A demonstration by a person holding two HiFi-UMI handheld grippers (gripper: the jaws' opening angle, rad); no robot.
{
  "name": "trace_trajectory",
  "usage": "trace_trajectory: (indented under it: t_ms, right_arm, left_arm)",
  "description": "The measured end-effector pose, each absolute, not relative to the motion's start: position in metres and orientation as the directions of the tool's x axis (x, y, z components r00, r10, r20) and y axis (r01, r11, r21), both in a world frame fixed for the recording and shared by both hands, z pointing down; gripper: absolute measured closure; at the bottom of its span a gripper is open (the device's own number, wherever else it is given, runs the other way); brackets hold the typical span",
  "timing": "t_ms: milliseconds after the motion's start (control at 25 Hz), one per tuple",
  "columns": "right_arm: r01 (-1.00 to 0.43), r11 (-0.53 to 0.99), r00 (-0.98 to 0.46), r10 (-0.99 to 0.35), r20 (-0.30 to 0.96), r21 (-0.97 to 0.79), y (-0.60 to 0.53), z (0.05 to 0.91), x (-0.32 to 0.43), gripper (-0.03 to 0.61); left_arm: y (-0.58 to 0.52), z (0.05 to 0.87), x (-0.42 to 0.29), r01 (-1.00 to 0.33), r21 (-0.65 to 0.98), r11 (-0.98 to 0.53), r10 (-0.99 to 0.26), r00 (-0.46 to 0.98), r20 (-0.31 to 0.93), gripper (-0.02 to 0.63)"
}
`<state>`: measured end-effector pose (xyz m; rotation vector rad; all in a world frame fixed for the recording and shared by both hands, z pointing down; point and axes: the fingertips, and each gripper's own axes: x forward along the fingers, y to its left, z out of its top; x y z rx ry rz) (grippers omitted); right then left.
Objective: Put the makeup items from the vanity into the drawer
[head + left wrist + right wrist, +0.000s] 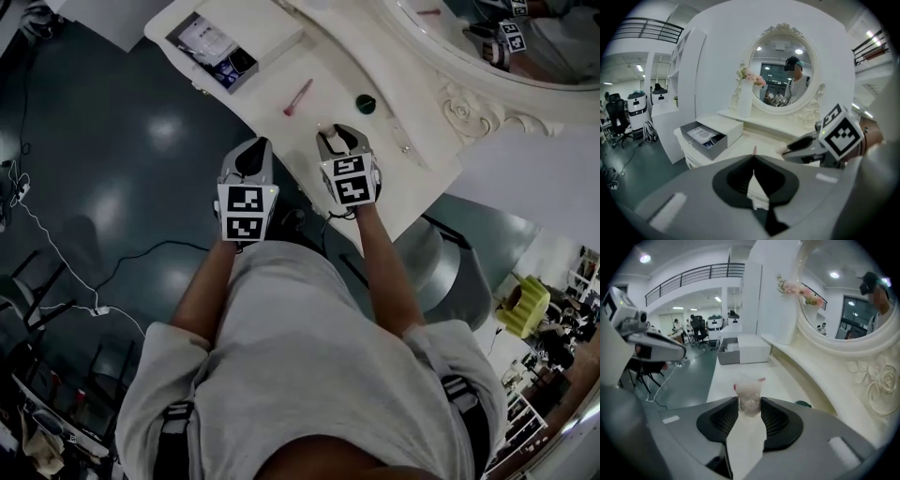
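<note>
Right gripper (339,136): jaws wide but clamped on a small clear jar (749,391), with pads touching both its sides, centre of head view at the vanity top (398,187) front edge. Left gripper (255,148) is fully closed and empty, just to its left. Pink tube (298,97) and dark green round item (366,104) lie on the top further up-frame. Drawer (197,64) is open, upper left.

- The head view is dim, with pale glare patches on the dark floor (103,141)
- Both gripper views are brighter, lit by ceiling lights (644,258), and curve strongly toward black corners
- The small clear jar (749,397) near the lens looks soft
</note>
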<state>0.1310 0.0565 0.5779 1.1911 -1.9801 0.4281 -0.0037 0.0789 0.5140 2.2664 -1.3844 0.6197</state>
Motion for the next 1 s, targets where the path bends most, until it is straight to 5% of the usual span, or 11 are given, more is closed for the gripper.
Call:
trace_trajectory:
  t_ms: [400,1000]
  right_arm:
    - [-0.867,0.482,-0.449,-0.637,0.627,-0.131,0.021,0.534,0.074,0.425]
    - [-0.833,0.502,-0.54,-0.646,0.539,-0.233,-0.053,0.508,-0.005,0.426]
  left_arm:
    - [0.039,0.504,-0.029,-0.91,0.122,-0.397,-0.743,0.396,0.539,0.611]
    - [-0.034,0.485,-0.096,-0.914,0.088,-0.395,-0.746,0.375,0.55,0.611]
